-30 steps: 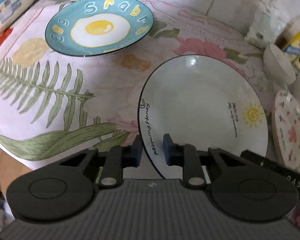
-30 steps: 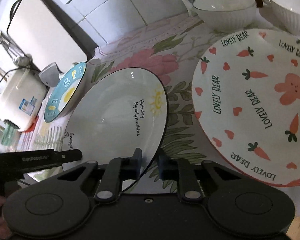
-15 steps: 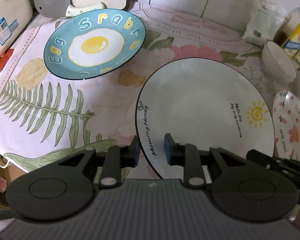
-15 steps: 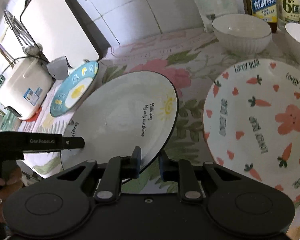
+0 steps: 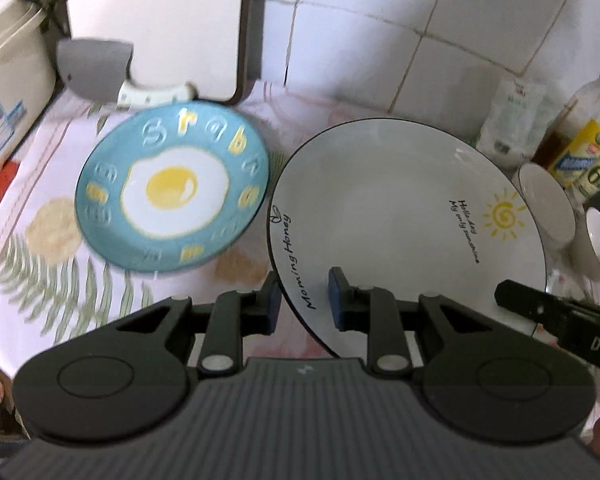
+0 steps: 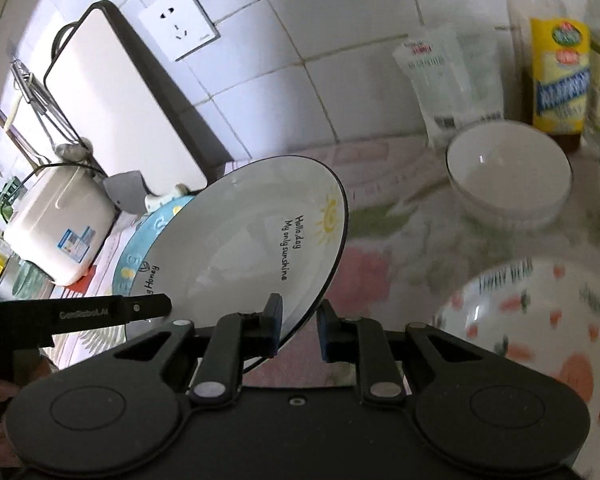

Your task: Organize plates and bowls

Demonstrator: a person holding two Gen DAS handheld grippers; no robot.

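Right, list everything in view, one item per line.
White sun-print ceramic plate: one, lifted, gripped by both claws.
Blue fried-egg plate: one, on cloth, left.
Carrot-print plate: one, white, right.
White ribbed bowls: two, back right.
Bottles: two, yellow-labelled, by wall.
Plastic pouch: one, clear.
Cutting board: one, white, leaning.
Rice cooker: one, cream.
Cleaver: one, grey.
Left claw: black.
Right claw: black.
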